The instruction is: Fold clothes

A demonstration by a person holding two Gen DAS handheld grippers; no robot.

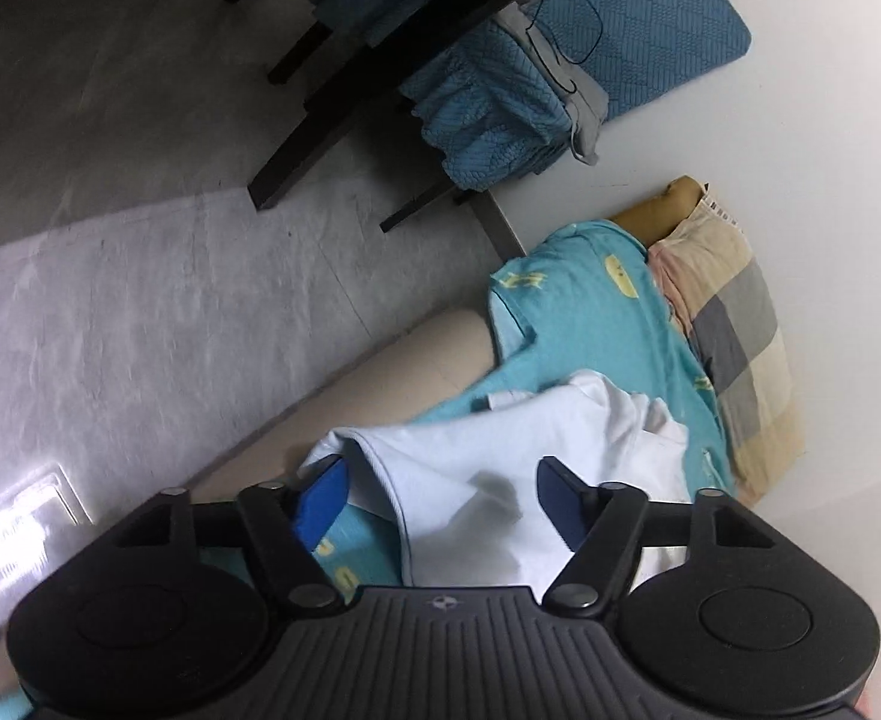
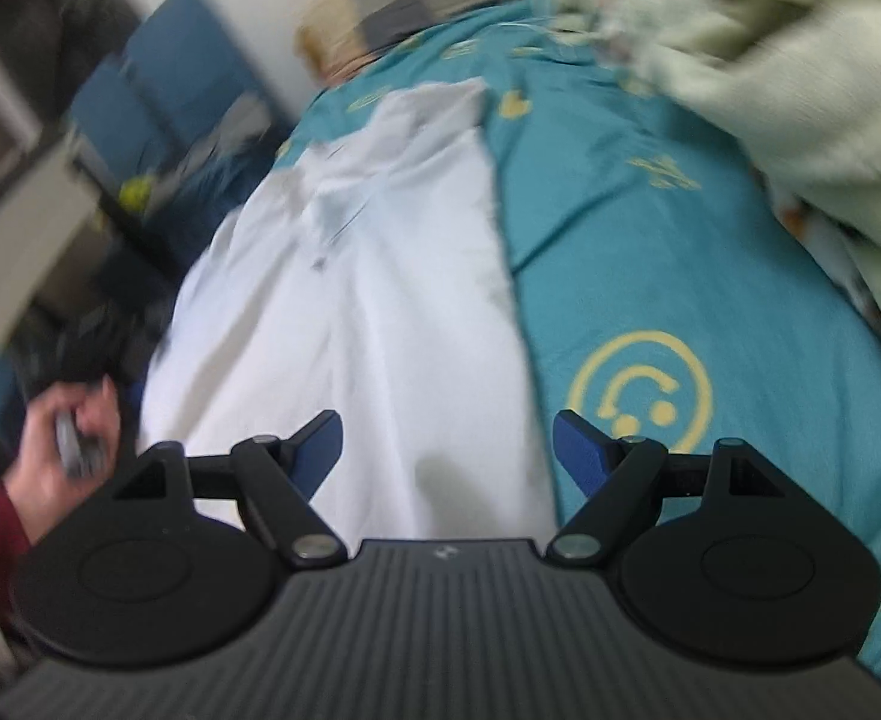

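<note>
Blur: right wrist view is smeared by motion, far edges barely readable; left wrist view is sharp.
Cut off: left gripper (image 1: 440, 498) housing covers the near end of the white garment (image 1: 500, 450); its far end bunches up, so its type is unclear.
Left tongs: spread wide, pads on either side of the white cloth, clamping nothing.
Right tongs: right gripper (image 2: 448, 450) also spread wide, above the garment's right edge, nothing held.
Garment location: white garment (image 2: 350, 300) lies lengthwise on the teal sheet (image 2: 650, 276) with yellow smiley prints, left of centre.
Far end: checked pillow (image 1: 734, 330) against the wall.
Right side: pale green blanket (image 2: 770, 60), partly out of frame.
Hand: a hand (image 2: 62, 450) with a red sleeve at left, gripping something blurred.
Containers: no clear read on any.
</note>
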